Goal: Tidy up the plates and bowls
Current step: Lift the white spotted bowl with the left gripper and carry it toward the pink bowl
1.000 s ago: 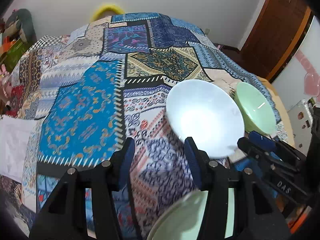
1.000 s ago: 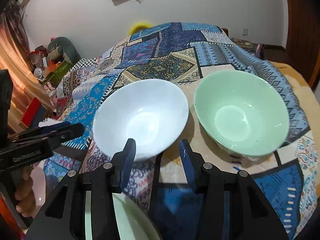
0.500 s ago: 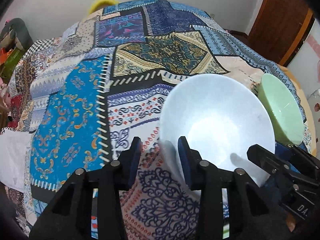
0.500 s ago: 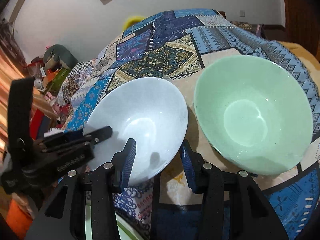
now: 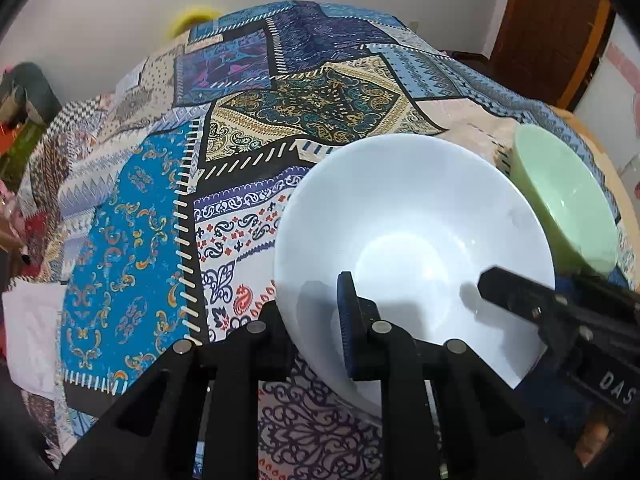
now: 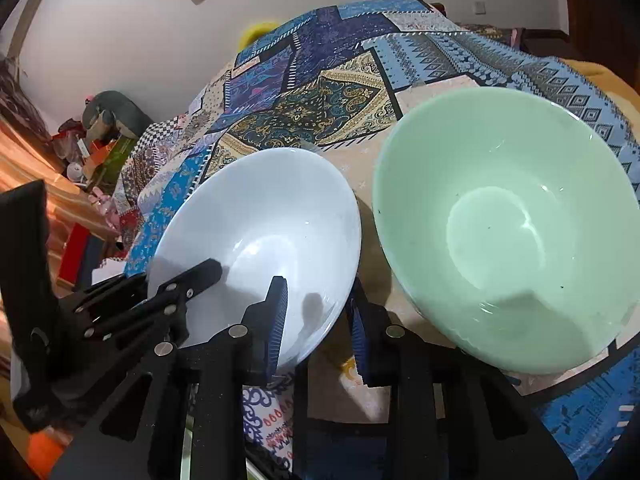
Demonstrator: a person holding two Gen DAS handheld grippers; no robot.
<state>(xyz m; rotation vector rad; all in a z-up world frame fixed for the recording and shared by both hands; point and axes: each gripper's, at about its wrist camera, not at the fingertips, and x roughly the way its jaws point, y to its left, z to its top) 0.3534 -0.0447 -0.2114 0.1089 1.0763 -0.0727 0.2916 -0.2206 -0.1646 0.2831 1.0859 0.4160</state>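
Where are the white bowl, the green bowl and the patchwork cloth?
white bowl [image 5: 420,216], left wrist view, inner wall.
green bowl [image 6: 496,236], right wrist view, inside bottom.
patchwork cloth [image 5: 132,248], left wrist view, bright blue patch.

Left claw [image 5: 316,320] pitched steeply downward, jaws clamped across a rim, one finger inside, one outside. Right claw [image 6: 318,320] likewise angled down, jaws closing astride the same rim at its other side.

The left tongs [image 5: 320,320] clamp the near rim of a white bowl [image 5: 416,248] on a patchwork-covered bed [image 5: 160,200], a green bowl [image 5: 568,204] just beside it, right tongs [image 5: 516,288] reaching in.
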